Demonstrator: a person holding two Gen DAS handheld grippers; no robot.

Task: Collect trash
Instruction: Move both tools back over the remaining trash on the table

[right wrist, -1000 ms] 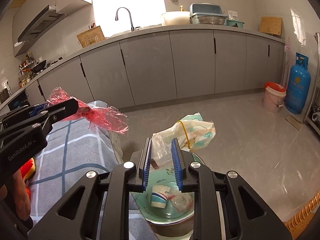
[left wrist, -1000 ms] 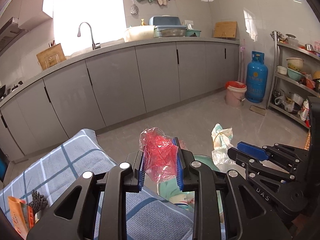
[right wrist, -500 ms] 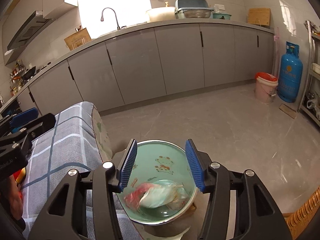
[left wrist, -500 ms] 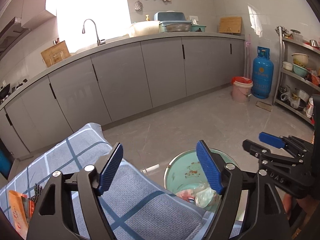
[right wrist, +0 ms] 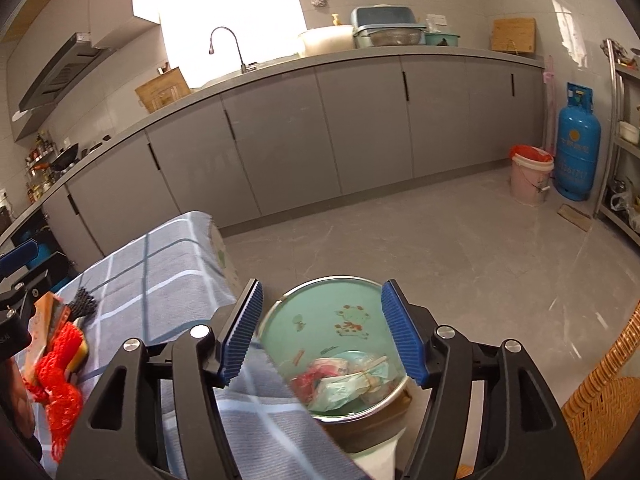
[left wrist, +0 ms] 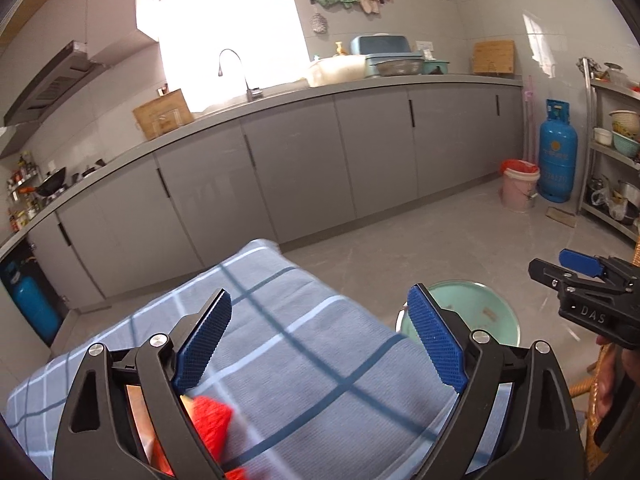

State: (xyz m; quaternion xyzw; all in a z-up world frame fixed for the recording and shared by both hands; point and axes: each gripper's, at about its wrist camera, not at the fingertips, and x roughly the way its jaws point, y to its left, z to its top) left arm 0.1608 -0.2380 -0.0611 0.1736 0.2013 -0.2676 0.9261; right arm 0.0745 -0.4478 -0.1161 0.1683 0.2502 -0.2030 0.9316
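Left wrist view: my left tool (left wrist: 320, 340) stands wide open over the checked blue cloth (left wrist: 304, 364) that covers the bench, with nothing between its blue pads (left wrist: 204, 336). Its jaws have just been opening. A red mesh bundle (left wrist: 210, 420) lies blurred on the cloth, low by the left finger. Past the right finger shows the rim of the green basin (left wrist: 480, 312), and at the right edge my right tool (left wrist: 580, 276) appears from the side.

Right wrist view: my right tool (right wrist: 322, 332) is held above the green basin (right wrist: 340, 312), its jaws parted to a fair width and empty; they too have just been opening. The basin stands just beside the bench's edge, lower than the cloth. The trash (right wrist: 344, 380) lies in the basin's bottom: a crumpled pale plastic bag with a red wrapper against its left side, touching neither tool. On the cloth at the far left lie the red mesh bundle (right wrist: 56, 364), a yellow sponge (right wrist: 82, 354) touching it, a dark brush (right wrist: 82, 306) and an orange packet (right wrist: 44, 320), near the tip of my left tool (right wrist: 18, 264).

Background: grey kitchen cabinets (right wrist: 360, 128), a blue gas cylinder (right wrist: 578, 148) and a pink bucket (right wrist: 530, 178) on the floor.
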